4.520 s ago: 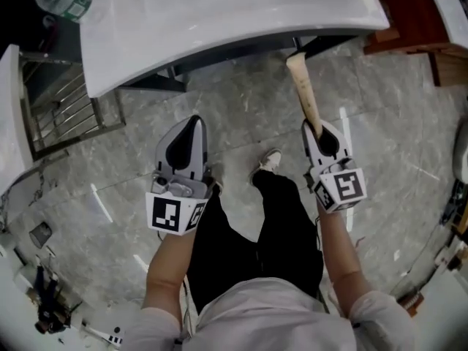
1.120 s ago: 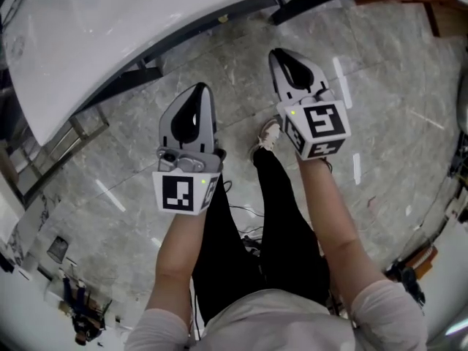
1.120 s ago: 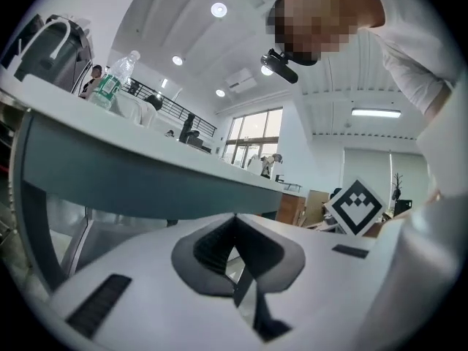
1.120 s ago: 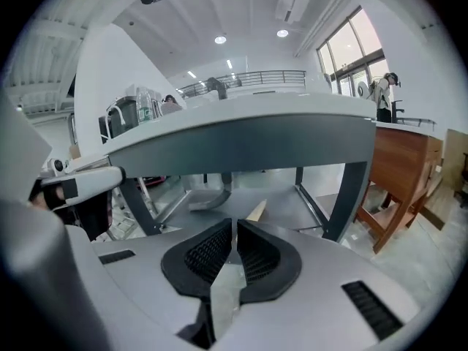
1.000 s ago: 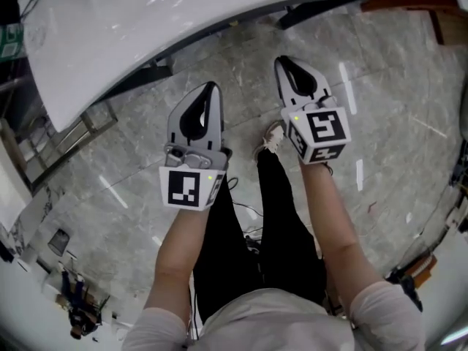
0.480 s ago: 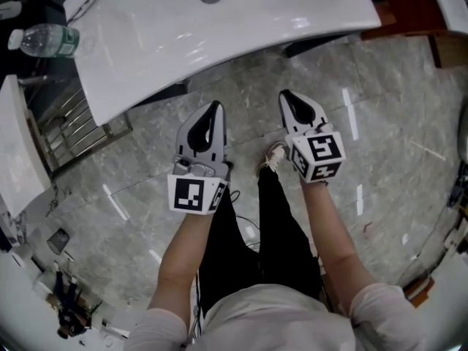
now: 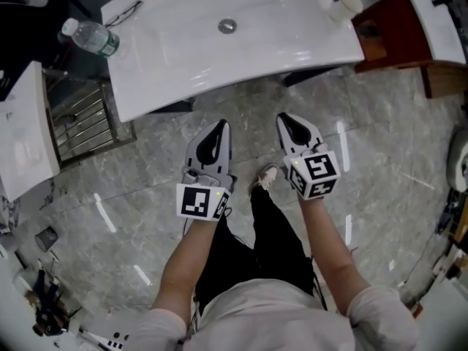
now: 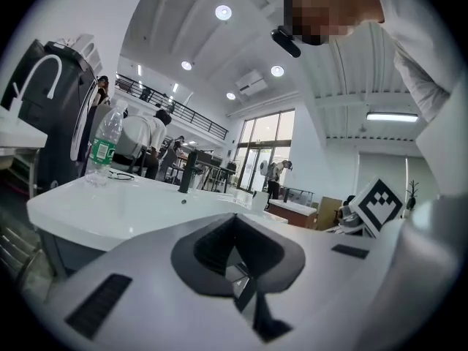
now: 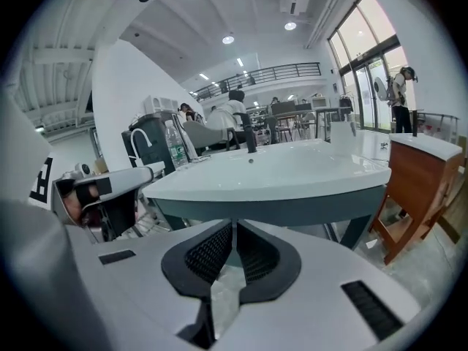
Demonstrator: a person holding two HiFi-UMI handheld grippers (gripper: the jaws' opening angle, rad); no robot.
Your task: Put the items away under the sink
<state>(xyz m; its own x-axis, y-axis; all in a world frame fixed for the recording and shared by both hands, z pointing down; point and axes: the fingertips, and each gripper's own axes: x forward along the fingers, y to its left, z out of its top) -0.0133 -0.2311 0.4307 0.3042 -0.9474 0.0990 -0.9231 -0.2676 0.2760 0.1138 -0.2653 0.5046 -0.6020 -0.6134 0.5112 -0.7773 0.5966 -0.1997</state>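
Note:
The white sink spans the top of the head view, with its drain near the middle. A water bottle, a pair of glasses and a small cup rest on or beside it. My left gripper and right gripper hang side by side over the grey floor in front of the sink. Both are shut with nothing between their jaws. The left gripper view shows the shut left gripper below the sink. The right gripper faces the sink's front edge.
A wooden cabinet stands right of the sink. A metal rack and a white counter are at the left. The person's shoe is on the floor between the grippers. Other people stand far behind.
4.5 s ago the right gripper held a wooden-handled item pointing under the sink; now it holds nothing. Both grippers have drawn back from the sink, and more of the basin shows.

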